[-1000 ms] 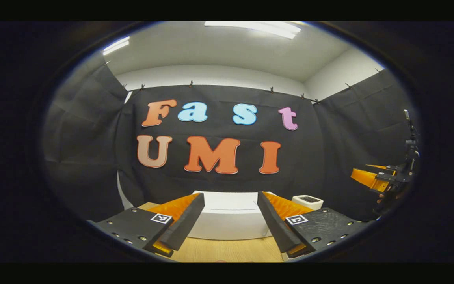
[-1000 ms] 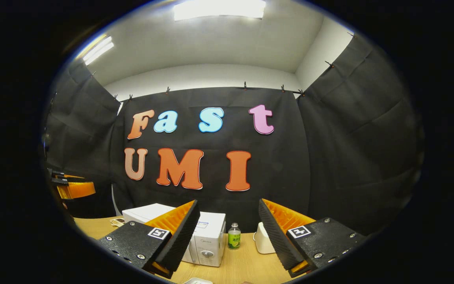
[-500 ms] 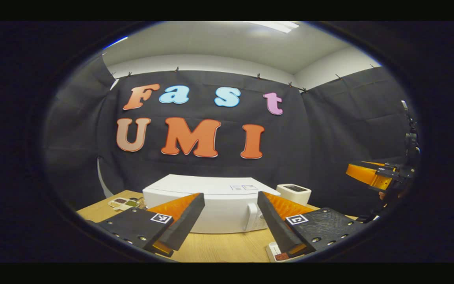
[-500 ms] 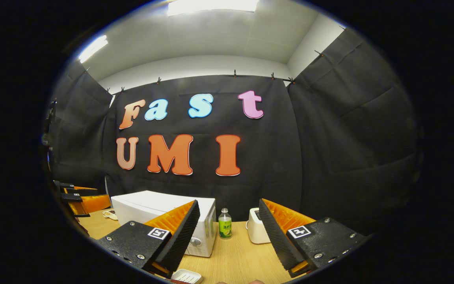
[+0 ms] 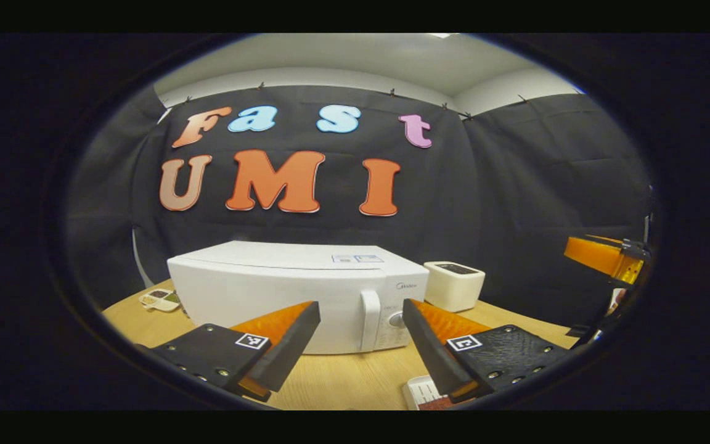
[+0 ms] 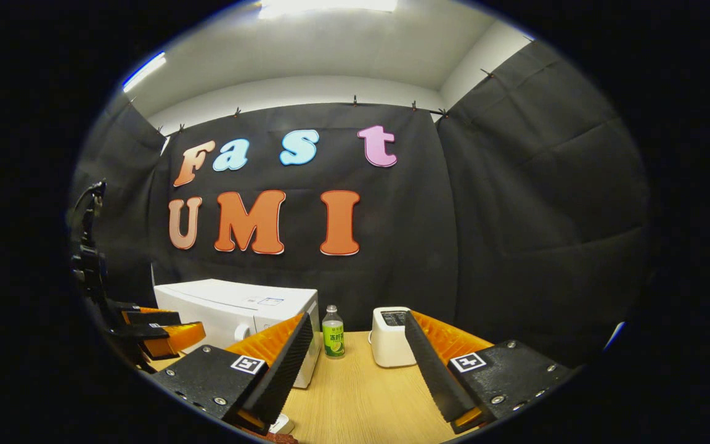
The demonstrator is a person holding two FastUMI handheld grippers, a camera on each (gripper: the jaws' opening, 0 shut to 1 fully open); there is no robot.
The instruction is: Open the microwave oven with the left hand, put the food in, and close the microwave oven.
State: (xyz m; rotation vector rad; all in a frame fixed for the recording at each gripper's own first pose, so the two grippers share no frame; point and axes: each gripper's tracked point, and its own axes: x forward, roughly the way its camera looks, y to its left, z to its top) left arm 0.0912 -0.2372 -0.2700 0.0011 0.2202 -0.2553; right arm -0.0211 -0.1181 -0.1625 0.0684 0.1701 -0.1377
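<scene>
Left gripper (image 5: 361, 320) sits lower centre of left gripper view, fingers apart, nothing between; white microwave (image 5: 293, 290), door shut, stands mid-frame on desk (image 5: 342, 382) beyond them; right gripper (image 6: 358, 336) lower centre of right gripper view, fingers also apart, empty; bottle (image 6: 332, 332) & toaster (image 6: 390, 336) behind; food tray (image 5: 420, 393) at bottom edge.

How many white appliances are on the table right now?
2: the microwave oven, door shut, and a small toaster to its right, past the bottle. Others may be hidden.
</scene>
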